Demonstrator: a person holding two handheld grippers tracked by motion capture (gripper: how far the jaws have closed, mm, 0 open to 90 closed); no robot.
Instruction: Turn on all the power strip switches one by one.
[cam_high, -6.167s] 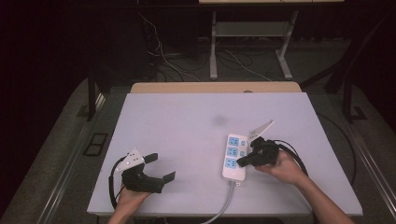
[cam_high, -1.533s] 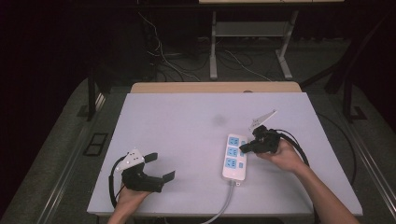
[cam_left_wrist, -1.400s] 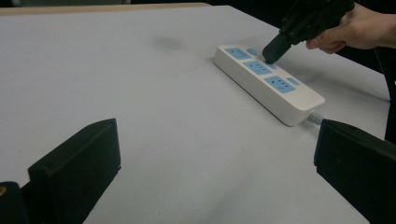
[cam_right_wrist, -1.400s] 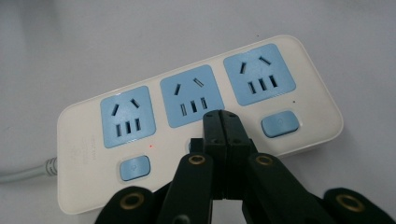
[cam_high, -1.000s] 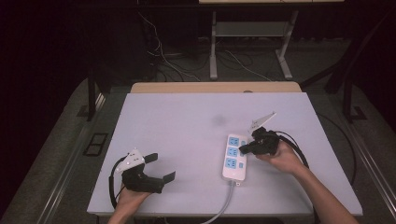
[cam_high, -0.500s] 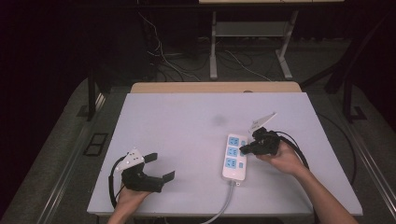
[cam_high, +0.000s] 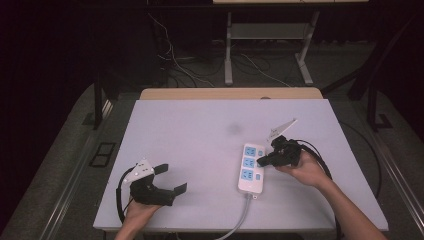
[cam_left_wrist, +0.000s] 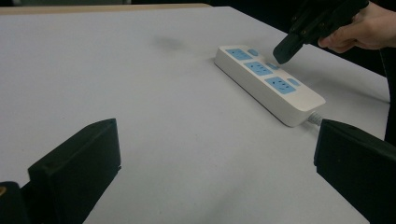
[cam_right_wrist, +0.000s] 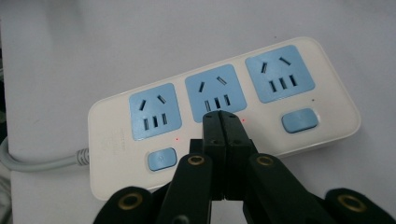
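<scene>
A white power strip (cam_high: 250, 167) lies on the table (cam_high: 200, 130), in the right half and closer to the near edge than to the far one. Its long axis runs almost from the near edge to the far edge, with the grey cable (cam_high: 239, 220) leaving at the near end and going over the near edge of the table. It has three blue sockets in one row, and a small blue button beside each socket on the side that faces the table's right edge.

The right hand-held gripper (cam_high: 262, 161) comes at the strip from that right side, so it points across the long axis and not along it. Its jaws are pressed together and hold nothing. In the right gripper view the closed tip (cam_right_wrist: 220, 122) is over the middle socket's button, just below the middle socket (cam_right_wrist: 215, 94); I cannot tell if it touches the button or only hovers. The move, in my judgement, is a short push down on this button, so the right hand is the one placed for it.

The left hand-held gripper (cam_high: 168, 178) rests near the near-left corner, well apart from the strip, with its jaws spread wide and empty.
</scene>
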